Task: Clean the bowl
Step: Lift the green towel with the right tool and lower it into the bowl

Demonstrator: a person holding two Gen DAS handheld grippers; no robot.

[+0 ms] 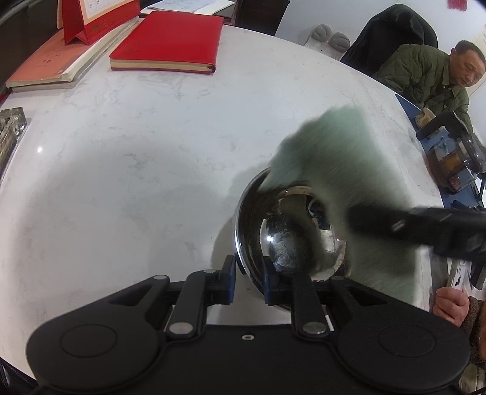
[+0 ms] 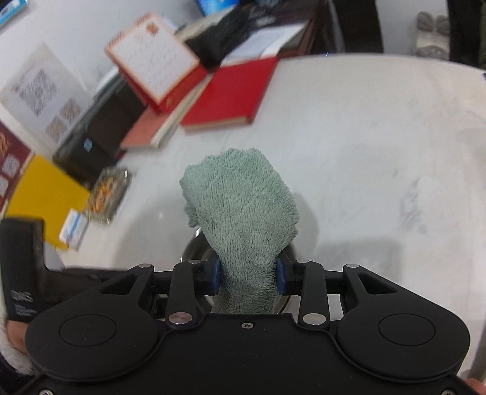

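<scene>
left claw (image 1: 249, 281) pinches the steel bowl (image 1: 273, 231) rim; right claw (image 2: 246, 277) clamps a motion-blurred green cloth (image 2: 243, 206).

Background's pretty busy: a white marble-look table (image 1: 136, 145) with a red notebook (image 1: 167, 42) at about 11 o'clock, sitting just beside a salmon-pink book (image 1: 39, 65) that has a red desk calendar (image 1: 91, 21) standing on it. A glass ashtray (image 1: 9, 133) sits out at 9 o'clock on the table edge. Over at 2 o'clock there's a man in a green jacket (image 1: 431, 76), a glass teapot (image 1: 455, 158) on a blue mat near him, and gray slippers (image 1: 328, 38) on the floor behind.
</scene>
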